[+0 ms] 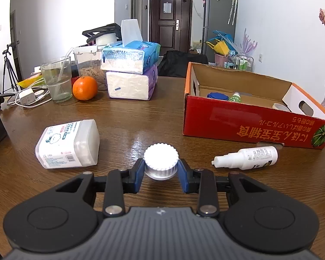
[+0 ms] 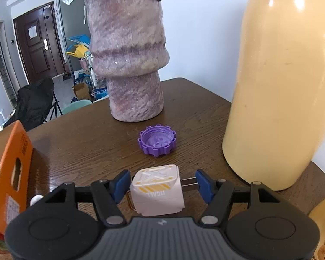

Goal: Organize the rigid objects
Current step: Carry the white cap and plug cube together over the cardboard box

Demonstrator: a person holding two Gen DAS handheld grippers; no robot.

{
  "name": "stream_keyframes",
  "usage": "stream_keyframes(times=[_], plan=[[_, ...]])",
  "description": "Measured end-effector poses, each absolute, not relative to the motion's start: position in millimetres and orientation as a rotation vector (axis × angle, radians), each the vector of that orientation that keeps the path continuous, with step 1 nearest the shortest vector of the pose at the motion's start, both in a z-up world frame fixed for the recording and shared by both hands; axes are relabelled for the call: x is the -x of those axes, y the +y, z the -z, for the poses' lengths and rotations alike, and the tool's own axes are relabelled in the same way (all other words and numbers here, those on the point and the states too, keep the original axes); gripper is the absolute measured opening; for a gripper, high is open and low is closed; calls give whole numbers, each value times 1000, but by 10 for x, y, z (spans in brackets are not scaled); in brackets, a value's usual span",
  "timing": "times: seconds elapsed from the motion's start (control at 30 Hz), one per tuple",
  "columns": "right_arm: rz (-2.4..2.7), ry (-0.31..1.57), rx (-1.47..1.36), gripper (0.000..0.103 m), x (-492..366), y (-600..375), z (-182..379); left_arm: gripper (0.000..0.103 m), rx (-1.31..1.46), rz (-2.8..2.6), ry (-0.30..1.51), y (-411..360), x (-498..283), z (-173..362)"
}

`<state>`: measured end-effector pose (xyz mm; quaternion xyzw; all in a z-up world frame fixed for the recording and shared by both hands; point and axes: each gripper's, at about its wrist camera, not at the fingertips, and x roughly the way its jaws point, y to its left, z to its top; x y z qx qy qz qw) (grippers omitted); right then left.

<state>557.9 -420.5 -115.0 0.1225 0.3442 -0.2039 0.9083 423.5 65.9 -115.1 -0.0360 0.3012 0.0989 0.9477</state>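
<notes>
Two claws, left gripping white cap, charger lettering perhaps "HEALL"

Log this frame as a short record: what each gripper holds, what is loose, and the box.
left gripper: shut on white cap
right gripper: shut on charger, one finger on its prongs
loose on table: tub, spray bottle, purple cap
box: open, already holding a few items

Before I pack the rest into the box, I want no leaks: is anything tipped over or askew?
Yes. The tub and spray bottle lie on their sides on the table. Nothing looks spilled. A purple cap sits loose, open side up.
</notes>
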Motion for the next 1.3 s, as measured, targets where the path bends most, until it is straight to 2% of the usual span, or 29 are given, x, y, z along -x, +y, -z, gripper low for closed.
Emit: stream_keyframes(times=[1.3], plan=[[275, 551, -207, 65, -4052, -3405, 640, 34, 77, -130, 491, 428, -3742, 829]])
